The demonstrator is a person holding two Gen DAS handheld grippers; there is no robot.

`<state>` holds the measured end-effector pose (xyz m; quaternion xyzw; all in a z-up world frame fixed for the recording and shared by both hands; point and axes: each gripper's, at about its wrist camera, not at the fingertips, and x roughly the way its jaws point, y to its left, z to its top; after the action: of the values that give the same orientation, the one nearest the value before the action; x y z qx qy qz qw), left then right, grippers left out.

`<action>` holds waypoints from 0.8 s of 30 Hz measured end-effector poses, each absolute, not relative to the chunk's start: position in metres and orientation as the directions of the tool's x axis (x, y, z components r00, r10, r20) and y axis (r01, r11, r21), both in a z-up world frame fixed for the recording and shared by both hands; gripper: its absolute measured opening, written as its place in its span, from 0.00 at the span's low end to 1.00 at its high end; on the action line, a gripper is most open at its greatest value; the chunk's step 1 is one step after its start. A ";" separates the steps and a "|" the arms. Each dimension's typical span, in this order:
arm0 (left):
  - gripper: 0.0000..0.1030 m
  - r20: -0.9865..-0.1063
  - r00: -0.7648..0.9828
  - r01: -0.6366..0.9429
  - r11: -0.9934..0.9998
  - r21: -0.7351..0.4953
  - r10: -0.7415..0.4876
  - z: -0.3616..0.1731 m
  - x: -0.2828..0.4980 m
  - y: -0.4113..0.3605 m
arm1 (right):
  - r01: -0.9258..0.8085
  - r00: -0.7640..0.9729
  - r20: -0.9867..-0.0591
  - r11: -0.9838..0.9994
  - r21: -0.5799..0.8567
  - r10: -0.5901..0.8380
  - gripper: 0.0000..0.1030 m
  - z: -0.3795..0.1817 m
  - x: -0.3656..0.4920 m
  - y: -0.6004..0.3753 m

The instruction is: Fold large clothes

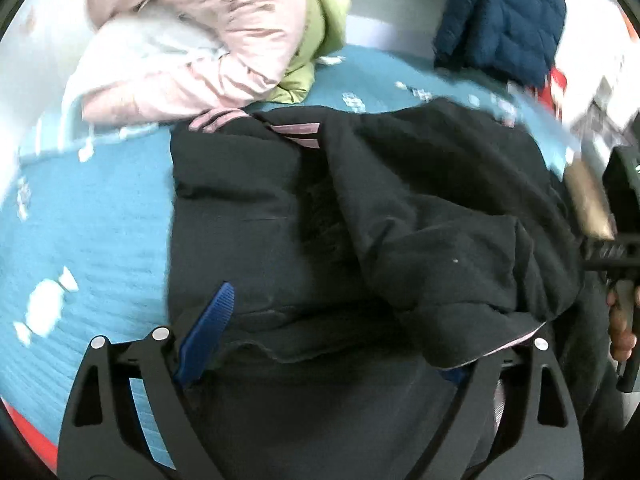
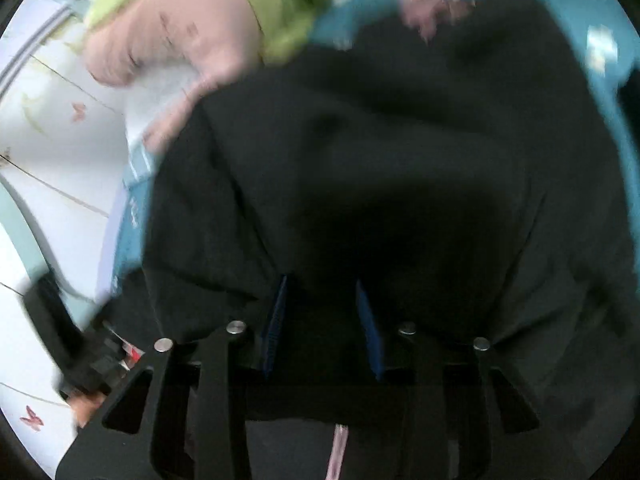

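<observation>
A large black garment [image 1: 360,208] fills the middle of the left wrist view, lying on a bed with a teal cover [image 1: 92,232] printed with white shapes. It is partly folded: the right-hand portion has been turned over onto the body, a thick flap whose loose edge shows a pale pink lining at lower right. Pink stripes mark the collar end at upper centre.

The left tool [image 1: 324,344] stands wide. Its one visible blue pad [image 1: 208,332] sits at lower left against the fabric, while the other side is hidden under the folded flap — nothing looks pinched, so I take it as having let go. The right tool [image 2: 320,328] in its own blurred view is set narrow, with two blue pads a small gap apart over dark cloth. Whether any cloth is caught between them I cannot tell; the picture is too smeared and dark. In the left wrist view that tool's body and the person's hand [image 1: 622,332] show at the right edge.

Judging by this, one side fold is done and the garment is still long and lumpy — the other side and the lengthwise folds look to remain. A pink jacket [image 1: 200,40], a green one [image 1: 324,20] and a navy one [image 1: 500,16] lie piled at the top of the frame, apparently waiting.
</observation>
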<state>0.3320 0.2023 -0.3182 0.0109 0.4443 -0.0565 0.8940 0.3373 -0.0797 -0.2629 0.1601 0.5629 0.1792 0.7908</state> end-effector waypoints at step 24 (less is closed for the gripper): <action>0.96 -0.659 0.735 0.261 0.964 0.057 -0.160 -0.278 0.293 0.179 | -0.061 0.290 -0.799 0.844 0.533 0.526 0.23 -0.307 0.304 -0.082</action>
<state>0.2929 0.1793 -0.2782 0.0728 0.3462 -0.1133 0.9284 0.3039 -0.0821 -0.3066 0.2060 0.5649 0.1890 0.7763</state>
